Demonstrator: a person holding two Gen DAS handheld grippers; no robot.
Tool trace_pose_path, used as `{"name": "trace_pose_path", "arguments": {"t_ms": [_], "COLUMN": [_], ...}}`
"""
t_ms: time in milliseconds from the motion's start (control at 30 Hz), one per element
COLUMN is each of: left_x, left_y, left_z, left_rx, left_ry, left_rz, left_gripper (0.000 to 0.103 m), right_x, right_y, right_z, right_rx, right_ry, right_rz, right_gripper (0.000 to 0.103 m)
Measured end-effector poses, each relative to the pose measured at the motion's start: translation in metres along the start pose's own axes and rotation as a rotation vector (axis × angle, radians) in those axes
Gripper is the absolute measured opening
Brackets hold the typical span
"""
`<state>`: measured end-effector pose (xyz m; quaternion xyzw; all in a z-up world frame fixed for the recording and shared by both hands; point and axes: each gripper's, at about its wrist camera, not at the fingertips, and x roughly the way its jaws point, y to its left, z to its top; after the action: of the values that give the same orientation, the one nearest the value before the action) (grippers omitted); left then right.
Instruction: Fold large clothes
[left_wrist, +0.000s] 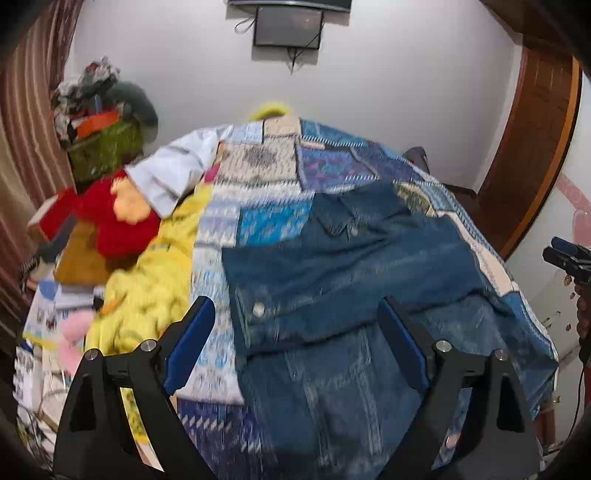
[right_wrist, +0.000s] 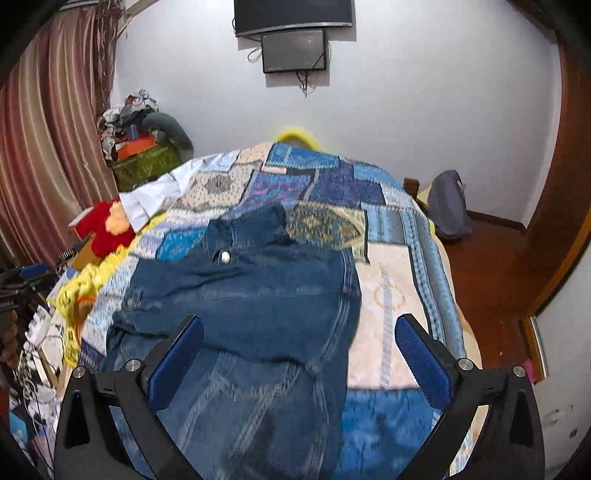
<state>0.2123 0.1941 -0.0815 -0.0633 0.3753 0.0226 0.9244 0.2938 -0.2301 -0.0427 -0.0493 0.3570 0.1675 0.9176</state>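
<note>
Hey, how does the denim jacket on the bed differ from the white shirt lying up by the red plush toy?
The denim jacket is dark blue with metal snap buttons; the white shirt is pale and plain. The jacket lies in the middle of the patchwork bedspread, near both open grippers; the shirt lies at the far left edge, beside the red plush toy. Both lie loose on the bed, neither neatly folded.

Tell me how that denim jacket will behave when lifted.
The denim jacket lies creased and already folded over, so it will probably sag, though thick denim holds some shape. It looks fairly heavy. The quilt beneath may drag along.
</note>
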Motion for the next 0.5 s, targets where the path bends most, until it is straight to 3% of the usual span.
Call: {"name": "trace_pose_path", "arguments": {"t_ms": [167, 300, 500], "left_x": [0.007, 0.03, 0.066], "left_y": [0.025, 0.047, 0.058], "left_z": [-0.04, -0.082, -0.148], "left_rx": [-0.064, -0.167, -0.285], "left_ry": [0.095, 0.249, 0.429], "left_rz": [0.02, -0.015, -0.072], "left_gripper": [0.09, 0.09, 0.09], "right_x": [-0.004, 0.002, 0.018], "right_y": [0.001, -0.004, -0.024], "right_z": [-0.035, -0.063, -0.107], "right_rx": [-0.017, 0.007, 0.153], "right_ry": [0.071, 0.146, 0.271], "right_rz": [-0.011, -0.017, 0.023], "right_gripper": [0.103, 0.103, 0.103]}}
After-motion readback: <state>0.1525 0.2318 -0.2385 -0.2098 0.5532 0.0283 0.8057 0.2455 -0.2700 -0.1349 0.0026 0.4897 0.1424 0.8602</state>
